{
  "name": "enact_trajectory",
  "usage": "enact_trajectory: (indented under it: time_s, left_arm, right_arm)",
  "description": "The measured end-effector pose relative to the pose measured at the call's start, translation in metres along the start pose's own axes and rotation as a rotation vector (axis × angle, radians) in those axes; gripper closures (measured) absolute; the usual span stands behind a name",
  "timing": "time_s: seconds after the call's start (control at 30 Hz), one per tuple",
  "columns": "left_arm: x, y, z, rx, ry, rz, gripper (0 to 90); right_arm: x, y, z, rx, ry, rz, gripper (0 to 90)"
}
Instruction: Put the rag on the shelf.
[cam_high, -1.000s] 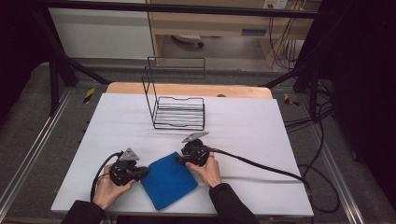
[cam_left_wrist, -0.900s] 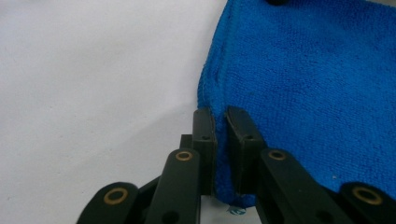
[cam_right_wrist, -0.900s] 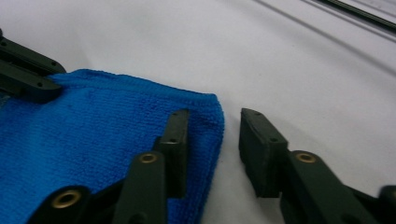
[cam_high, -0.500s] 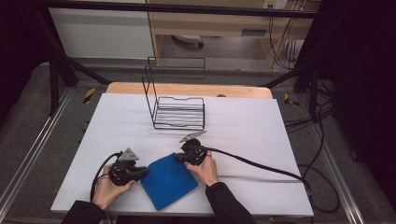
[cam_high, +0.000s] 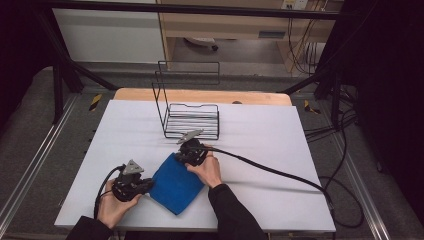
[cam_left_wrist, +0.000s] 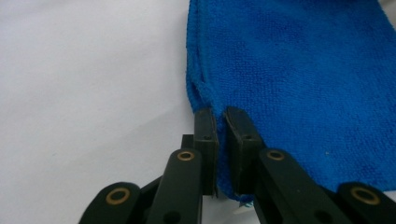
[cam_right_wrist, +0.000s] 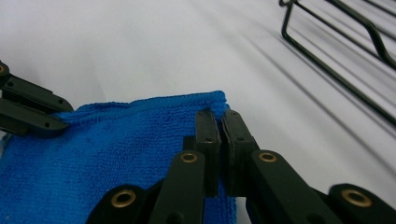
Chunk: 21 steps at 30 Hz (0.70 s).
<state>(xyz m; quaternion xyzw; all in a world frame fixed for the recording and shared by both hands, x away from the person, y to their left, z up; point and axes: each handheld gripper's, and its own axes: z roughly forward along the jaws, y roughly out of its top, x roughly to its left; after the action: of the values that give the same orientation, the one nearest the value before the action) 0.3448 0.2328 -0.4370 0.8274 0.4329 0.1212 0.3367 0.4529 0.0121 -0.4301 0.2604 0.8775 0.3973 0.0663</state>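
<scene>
A: Anything in the wire rack (cam_high: 191, 119)?

B: No, it stands bare toward the back of the white counter (cam_high: 280, 145), a wooden strip behind it and grey floor around.

A: And the blue cloth (cam_high: 174, 183)?

B: Flat near the front edge. The left gripper (cam_left_wrist: 220, 122) is clenched on its near edge; the right gripper (cam_right_wrist: 221, 122) pinches the far corner by the rack.

The far centre of the table (cam_high: 280, 130) is blocked by a black wire rack (cam_high: 190, 117); the right side is crossed by a cable (cam_high: 270, 172); bare surface is left open at the left.
</scene>
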Motion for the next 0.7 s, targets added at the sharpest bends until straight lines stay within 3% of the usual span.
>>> enact_trajectory:
  time_s: [0.13,0.2,0.27,0.37,0.47,0.53,0.67,0.7]
  left_arm:
    - [0.001,-0.002,0.001,0.004,-0.005,-0.008,82.5]
    - [0.002,-0.003,0.002,0.0,-0.009,-0.008,82.3]
    - [0.002,-0.003,0.002,-0.001,-0.01,-0.009,81.9]
    - [0.002,-0.003,0.002,0.002,-0.01,-0.004,81.8]
    - [0.002,-0.003,0.003,0.004,-0.007,0.001,81.4]
    - [0.001,-0.003,0.003,0.005,-0.004,0.007,81.4]
    - [0.001,-0.003,0.004,0.006,0.002,0.011,81.4]
    - [0.001,-0.003,0.004,0.006,0.002,0.012,81.4]
  right_arm:
    - [0.0,0.0,0.008,0.017,-0.007,-0.004,83.4]
    - [0.001,-0.002,0.005,0.005,-0.032,0.001,68.3]
    - [0.005,-0.003,-0.005,-0.029,-0.057,0.0,56.5]
    - [0.007,-0.008,-0.028,-0.075,-0.076,0.04,48.3]
    - [0.009,-0.023,-0.049,-0.071,-0.111,0.097,47.3]
    - [0.012,-0.037,-0.058,-0.048,-0.136,0.11,48.9]
    - [0.014,-0.065,-0.065,-0.012,-0.148,0.178,53.7]
    - [0.014,-0.065,-0.065,-0.012,-0.148,0.178,53.7]
